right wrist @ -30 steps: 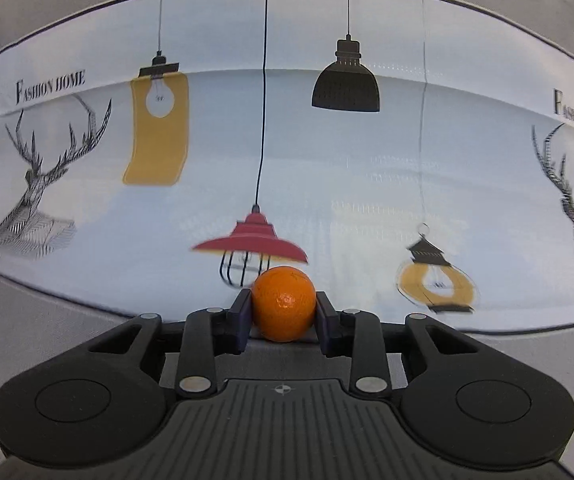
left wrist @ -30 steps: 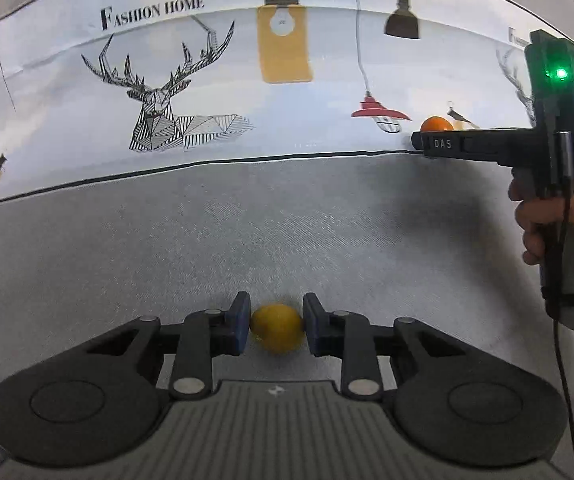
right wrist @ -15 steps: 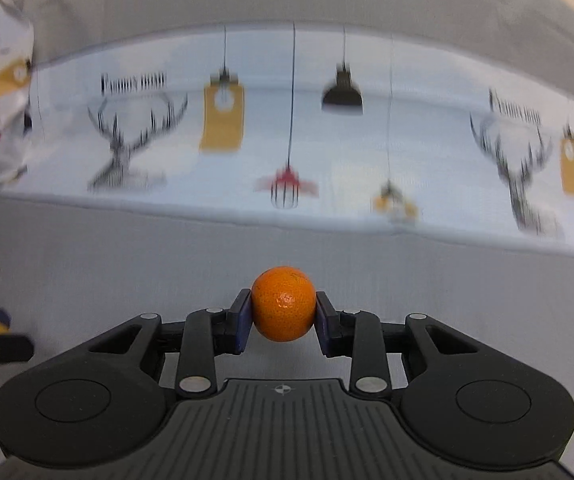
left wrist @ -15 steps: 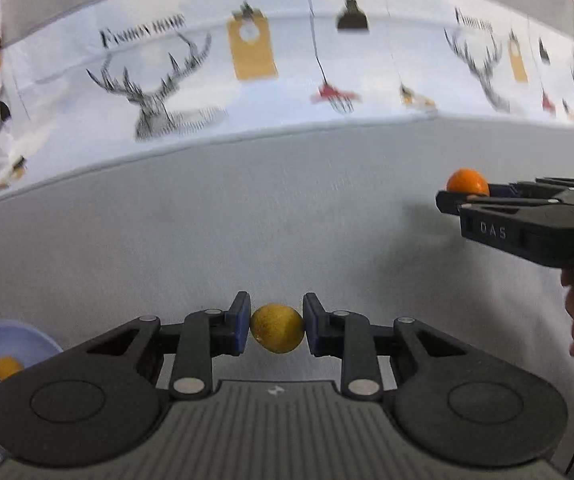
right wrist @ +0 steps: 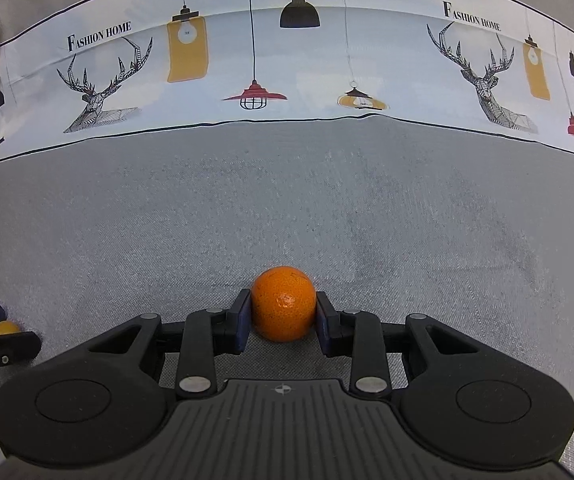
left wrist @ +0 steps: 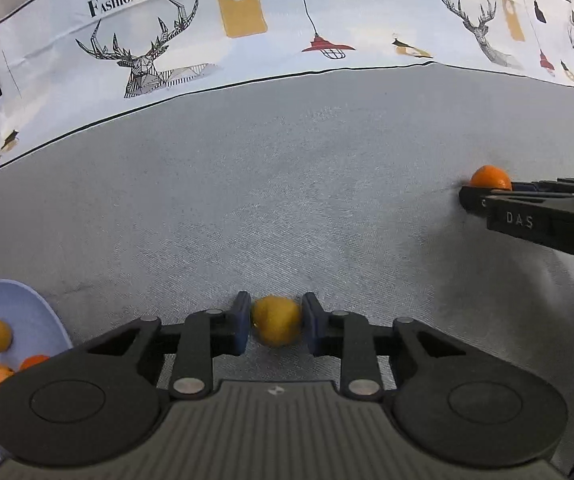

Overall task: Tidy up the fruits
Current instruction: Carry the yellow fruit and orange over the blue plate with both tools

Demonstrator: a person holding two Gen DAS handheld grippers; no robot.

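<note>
In the left wrist view, the left gripper (left wrist: 275,326) sits at lower centre, its fingers (left wrist: 241,328) drawn narrow and pressing on both sides of a small yellow fruit (left wrist: 277,326), which fills the gap between the blue pads above the grey bench (left wrist: 287,184). At the lower left edge a pale blue plate (left wrist: 35,320) carries several small yellow, orange and red fruits. At the right edge of that view the right gripper (left wrist: 487,190) reaches in sideways with an orange (left wrist: 491,178) at its tip.

In the right wrist view, the right gripper (right wrist: 283,316) fingers (right wrist: 243,320) clamp the orange (right wrist: 283,304) at lower centre, one pad on each flank, the fruit bulging above them. A printed cloth (right wrist: 287,80) with deer and lamps runs across the top.
</note>
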